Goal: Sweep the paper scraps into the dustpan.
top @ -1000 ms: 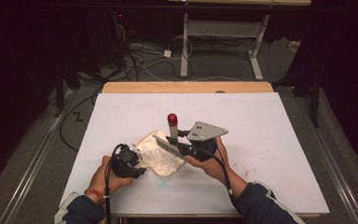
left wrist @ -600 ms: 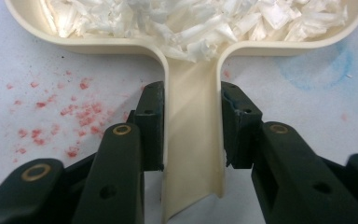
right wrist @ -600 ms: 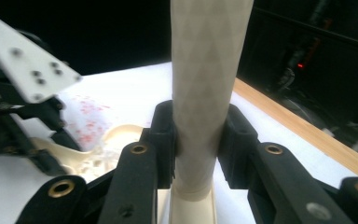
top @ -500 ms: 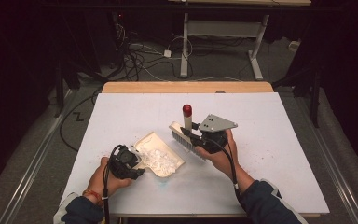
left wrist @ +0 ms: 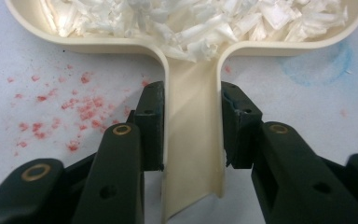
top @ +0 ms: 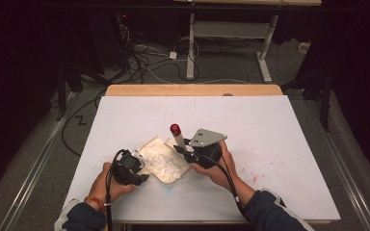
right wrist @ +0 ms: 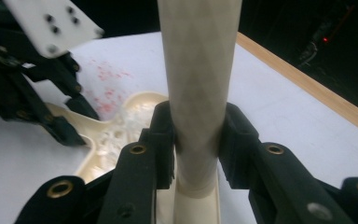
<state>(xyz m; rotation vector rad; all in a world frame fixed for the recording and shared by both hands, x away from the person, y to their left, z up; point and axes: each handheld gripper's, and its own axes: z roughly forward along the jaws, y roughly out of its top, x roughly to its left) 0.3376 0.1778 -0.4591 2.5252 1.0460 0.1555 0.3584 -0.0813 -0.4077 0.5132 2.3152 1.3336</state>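
Dustpan sits lower centre of the high view on the desk, full of white scraps. My left tool clamps its handle to pin it flat; my right tool grips the brush upright, bristles over the pan rim.

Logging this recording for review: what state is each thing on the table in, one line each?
dustpan: flat on the table, full of white shreds, handle clamped.
white shreds: piled inside the dustpan.
brush: handle up, red tip on top, clamped.
left gripper: shut on the dustpan handle.
right gripper: shut on the brush handle.
table: speckled with red crumbs.
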